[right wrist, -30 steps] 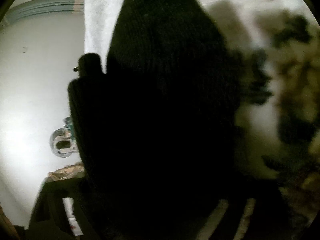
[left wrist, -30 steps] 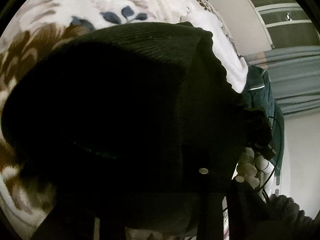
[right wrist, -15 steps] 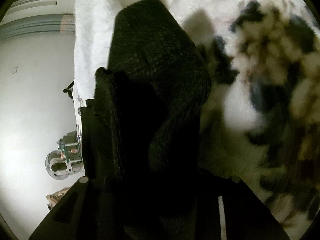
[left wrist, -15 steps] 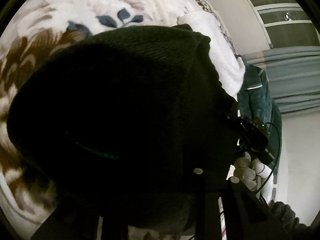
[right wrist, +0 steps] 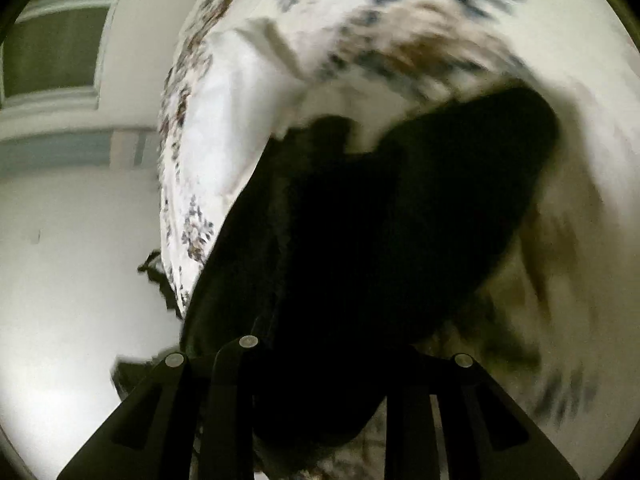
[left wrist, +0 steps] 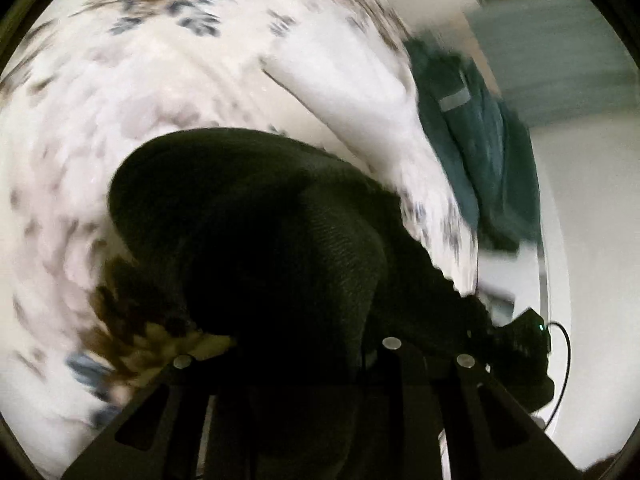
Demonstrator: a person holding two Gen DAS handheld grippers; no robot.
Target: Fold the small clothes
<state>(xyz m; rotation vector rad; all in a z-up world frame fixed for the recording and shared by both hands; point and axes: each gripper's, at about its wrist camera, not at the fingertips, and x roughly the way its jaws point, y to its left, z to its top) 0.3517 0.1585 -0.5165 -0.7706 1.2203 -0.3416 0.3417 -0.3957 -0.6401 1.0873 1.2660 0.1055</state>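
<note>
My left tongs (left wrist: 304, 364) pinch one edge of the black knit garment (left wrist: 248, 216), which hangs bunched just above the flowered bed cover (left wrist: 140, 92), and my right tongs (right wrist: 320, 360), closing, grip its other edge, so I judge the folding barely begun, nothing lying flat yet.

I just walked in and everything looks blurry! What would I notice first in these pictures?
First, the big black knit garment, bunched up in the middle of both views and hanging from both grippers. Behind it lies a white blanket with brown and blue flower blotches. At the right edge of the left view, a dark green cloth lies heaped beside the blanket.
</note>
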